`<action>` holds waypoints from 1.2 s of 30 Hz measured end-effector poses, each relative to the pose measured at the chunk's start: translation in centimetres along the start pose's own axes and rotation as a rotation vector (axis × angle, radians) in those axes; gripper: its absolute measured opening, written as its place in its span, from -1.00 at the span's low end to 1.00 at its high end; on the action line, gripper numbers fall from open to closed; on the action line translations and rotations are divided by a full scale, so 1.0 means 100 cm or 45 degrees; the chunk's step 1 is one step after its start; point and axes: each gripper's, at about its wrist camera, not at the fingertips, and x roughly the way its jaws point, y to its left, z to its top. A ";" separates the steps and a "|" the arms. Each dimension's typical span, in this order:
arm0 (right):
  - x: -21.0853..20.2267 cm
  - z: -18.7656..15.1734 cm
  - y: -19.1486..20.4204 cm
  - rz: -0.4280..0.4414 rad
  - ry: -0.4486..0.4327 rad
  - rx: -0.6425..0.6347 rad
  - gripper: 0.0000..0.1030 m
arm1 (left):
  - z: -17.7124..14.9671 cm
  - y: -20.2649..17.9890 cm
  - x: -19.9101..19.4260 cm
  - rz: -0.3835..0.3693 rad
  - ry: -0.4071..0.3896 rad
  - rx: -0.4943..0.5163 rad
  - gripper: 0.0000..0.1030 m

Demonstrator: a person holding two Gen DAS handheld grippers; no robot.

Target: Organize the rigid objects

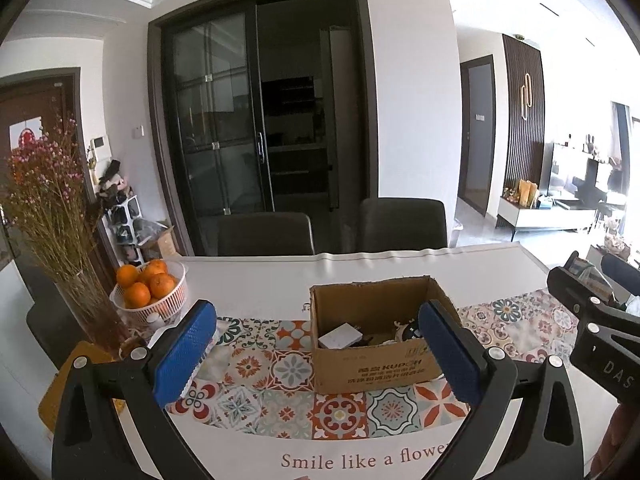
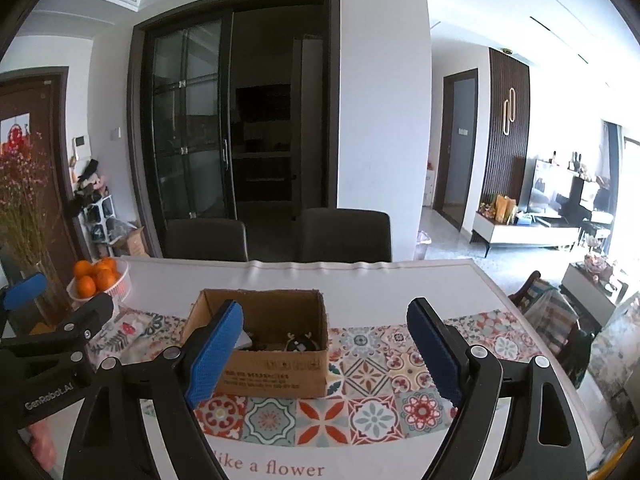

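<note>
An open cardboard box (image 1: pixel 372 364) (image 2: pixel 276 372) stands on the patterned table runner (image 1: pixel 280 368) (image 2: pixel 372 412). Inside it lie a small white box (image 1: pixel 340 336) and a dark item with pale antler shapes (image 1: pixel 408 330) (image 2: pixel 300 342). My left gripper (image 1: pixel 318 312) hangs in front of and above the box, open, with nothing between its blue pads (image 1: pixel 184 352). My right gripper (image 2: pixel 326 306) is also open and holds nothing; the box shows behind its left pad (image 2: pixel 214 354). Each gripper's black frame shows at the edge of the other's view.
A white basket of oranges (image 1: pixel 150 292) (image 2: pixel 98 280) and a vase of dried flowers (image 1: pixel 48 208) stand at the table's left. Two dark chairs (image 1: pixel 264 234) (image 2: pixel 344 236) line the far edge. A yellow mat (image 1: pixel 68 380) lies near left.
</note>
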 end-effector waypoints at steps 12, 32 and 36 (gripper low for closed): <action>-0.009 0.003 0.003 0.000 -0.029 -0.006 0.67 | 0.003 0.000 -0.004 -0.015 -0.003 -0.010 1.00; -0.012 0.003 0.002 0.028 -0.032 0.006 0.67 | 0.009 -0.003 -0.007 -0.012 -0.006 -0.013 1.00; -0.013 0.002 0.001 0.030 -0.029 0.012 0.67 | 0.009 -0.005 -0.008 -0.011 -0.009 -0.011 1.00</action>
